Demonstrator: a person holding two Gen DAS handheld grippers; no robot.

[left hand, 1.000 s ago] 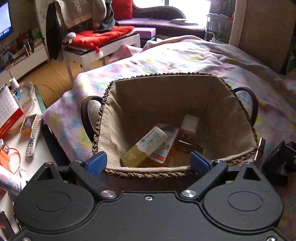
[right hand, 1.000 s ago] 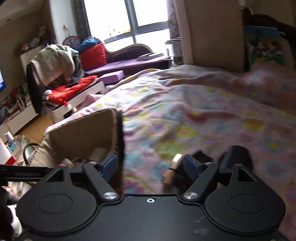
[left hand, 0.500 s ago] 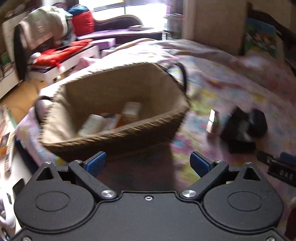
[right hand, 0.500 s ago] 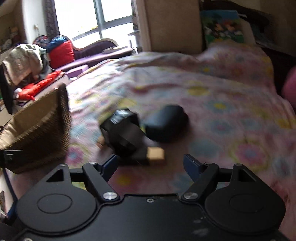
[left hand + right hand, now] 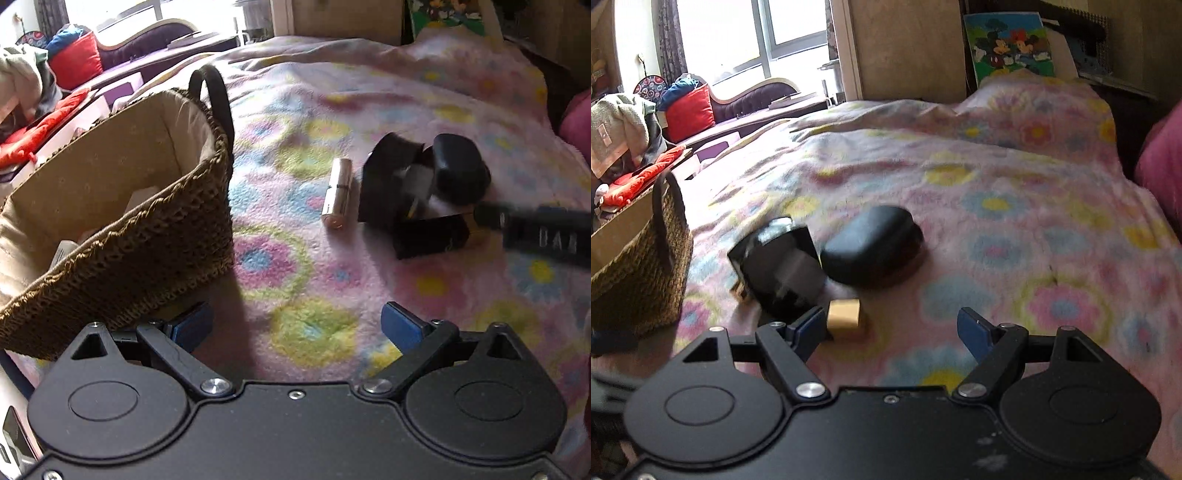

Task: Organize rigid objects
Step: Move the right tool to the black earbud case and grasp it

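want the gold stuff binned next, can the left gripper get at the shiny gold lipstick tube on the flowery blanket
Probably yes: the left gripper is open and empty, and only bare flowery blanket lies between it and the gold lipstick tube. The black box sits close alongside.

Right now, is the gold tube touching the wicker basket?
Apart. The left wrist view shows bare flowered blanket between the gold tube and the wicker basket.

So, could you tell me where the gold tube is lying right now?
In the left wrist view the gold tube lies on the flowered blanket, between the woven basket on its left and the black box right beside it.
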